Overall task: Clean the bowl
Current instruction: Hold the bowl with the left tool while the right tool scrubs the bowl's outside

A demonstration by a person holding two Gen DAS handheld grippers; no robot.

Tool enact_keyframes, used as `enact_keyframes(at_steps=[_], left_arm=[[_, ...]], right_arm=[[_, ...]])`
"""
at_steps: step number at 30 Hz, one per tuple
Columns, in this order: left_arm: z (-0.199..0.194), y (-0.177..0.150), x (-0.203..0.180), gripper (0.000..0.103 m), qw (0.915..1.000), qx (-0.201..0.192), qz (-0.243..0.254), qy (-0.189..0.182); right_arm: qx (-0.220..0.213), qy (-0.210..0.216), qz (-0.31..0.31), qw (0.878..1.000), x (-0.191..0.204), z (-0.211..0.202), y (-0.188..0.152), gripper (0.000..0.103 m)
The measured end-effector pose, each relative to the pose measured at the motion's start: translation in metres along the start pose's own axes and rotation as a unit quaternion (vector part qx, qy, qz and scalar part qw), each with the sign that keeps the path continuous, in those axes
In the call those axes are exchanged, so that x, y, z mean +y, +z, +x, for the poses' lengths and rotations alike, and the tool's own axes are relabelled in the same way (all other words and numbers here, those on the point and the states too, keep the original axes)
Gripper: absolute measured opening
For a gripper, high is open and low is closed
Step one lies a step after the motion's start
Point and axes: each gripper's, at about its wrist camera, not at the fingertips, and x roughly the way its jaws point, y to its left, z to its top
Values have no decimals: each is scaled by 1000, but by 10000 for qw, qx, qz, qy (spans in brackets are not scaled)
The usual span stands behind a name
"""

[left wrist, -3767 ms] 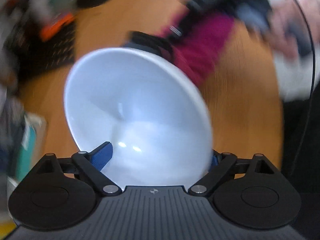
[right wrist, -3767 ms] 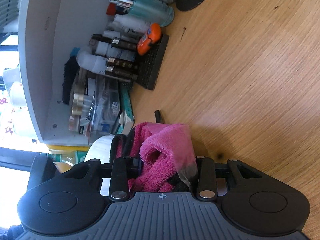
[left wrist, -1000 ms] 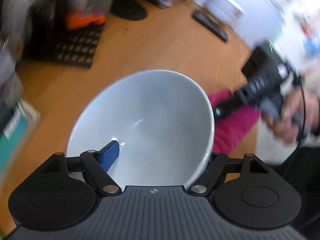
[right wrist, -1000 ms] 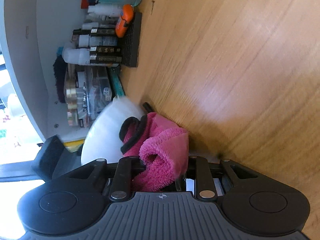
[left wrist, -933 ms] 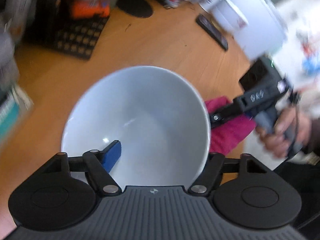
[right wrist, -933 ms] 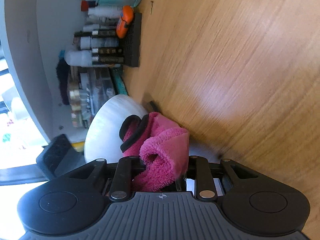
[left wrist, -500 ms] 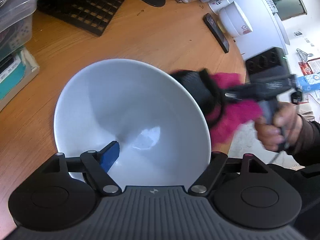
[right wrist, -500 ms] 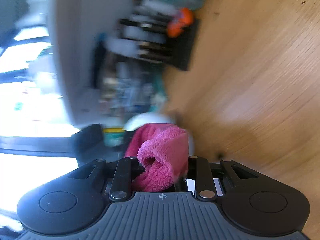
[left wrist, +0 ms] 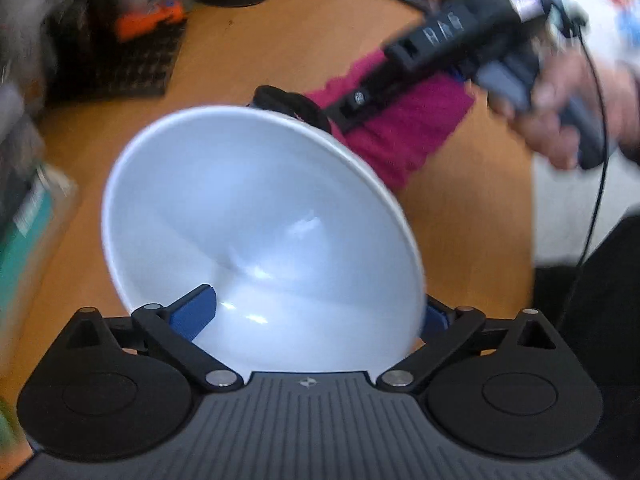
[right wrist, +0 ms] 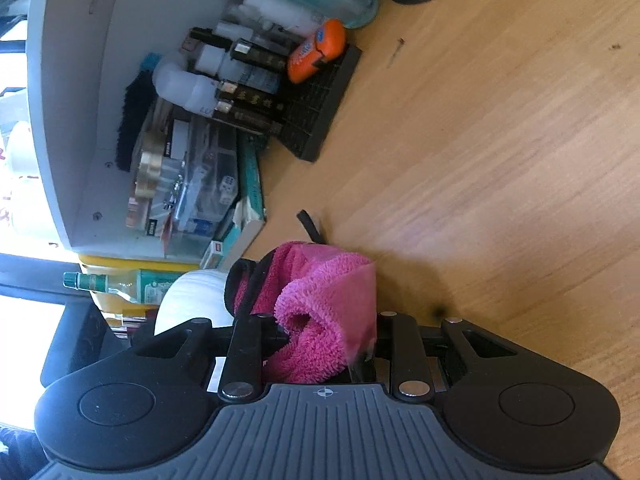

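Withdrawn behind the bowl (left wrist: 256,220) the left claw (left wrist: 316,316) grips, right claw's (right wrist: 320,344) clamped cloth (right wrist: 320,304) is half hidden.

**Daylight, blur and fisheye bend**

Left wrist view: heavy motion blur smears everything beyond the left gripper (left wrist: 312,312); the bowl (left wrist: 256,240) rim is soft, with small white glints just ahead of the fingers.

Right wrist view: sharp. A blown-out window (right wrist: 28,312) glares left of the right gripper (right wrist: 320,336); the cloth (right wrist: 320,300) casts a soft shadow on the table (right wrist: 500,160). Edges curve strongly.
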Motion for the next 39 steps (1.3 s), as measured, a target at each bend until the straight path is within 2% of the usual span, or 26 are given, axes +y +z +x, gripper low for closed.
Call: enact_keyframes(at_steps=[2, 5, 7, 9, 10, 11, 13, 15, 17, 19, 23, 26, 28, 30, 32, 33, 35, 38, 39], left_arm=[[-12, -4, 19, 102, 9907, -581, -1046, -640], [-29, -10, 32, 102, 9732, -1088, -1741, -1039], [-39, -14, 33, 103, 9698, -1187, -1862, -1037], [-43, -19, 31, 103, 9748, -1092, -1747, -854], [-41, -24, 29, 103, 9803, -931, -1623, -638], [-37, -29, 26, 103, 9856, -730, -1477, -379], [-31, -40, 24, 102, 9907, -508, -1257, -108], [-27, -54, 22, 101, 9931, -368, -1105, -107], [-31, -68, 19, 101, 9950, -415, -894, -156], [-32, -75, 17, 101, 9974, -373, -590, -158], [-38, -82, 20, 101, 9991, -266, -297, -172], [-36, -79, 20, 101, 9996, -176, -163, -117], [-38, -78, 24, 101, 9996, -192, -192, -72], [-39, -76, 26, 101, 9997, -190, -178, -28], [-39, -75, 25, 101, 9998, -169, -85, 47], [-39, -75, 25, 101, 9998, -179, -84, 61], [-40, -75, 26, 102, 9997, -213, -126, 88], [-37, -72, 19, 102, 9997, -47, 97, 231], [-37, -72, 17, 102, 9996, -18, 127, 240]], right_arm=[[87, 86, -120, 9999, 4, -1, -5, 29], [424, 251, -711, 9962, 21, -4, -19, 29], [734, 385, -1023, 9913, 31, -5, -29, 29], [985, 476, -1206, 9866, 38, -3, -39, 29], [1131, 529, -1282, 9839, 41, -2, -46, 29], [1163, 567, -1196, 9843, 40, -1, -48, 29], [1127, 670, -750, 9885, 27, 0, -50, 29], [860, 834, -243, 9925, 12, -5, -46, 29], [658, 1007, 33, 9927, 5, -10, -41, 29], [729, 1357, 91, 9880, 13, -7, -38, 29], [1026, 1506, -232, 9830, 36, 11, -35, 29], [923, 1380, -287, 9857, 41, 31, -22, 29], [892, 919, -619, 9898, 48, 46, -17, 29], [974, 355, -1168, 9877, 57, 59, -19, 28], [1005, 169, -1379, 9852, 59, 58, -25, 26], [977, -79, -1760, 9795, 65, 56, -30, 23], [910, -301, -2192, 9710, 71, 50, -37, 22], [703, -962, -3356, 9344, 93, 39, -54, 21], [626, -1268, -3799, 9141, 103, 37, -59, 21]])
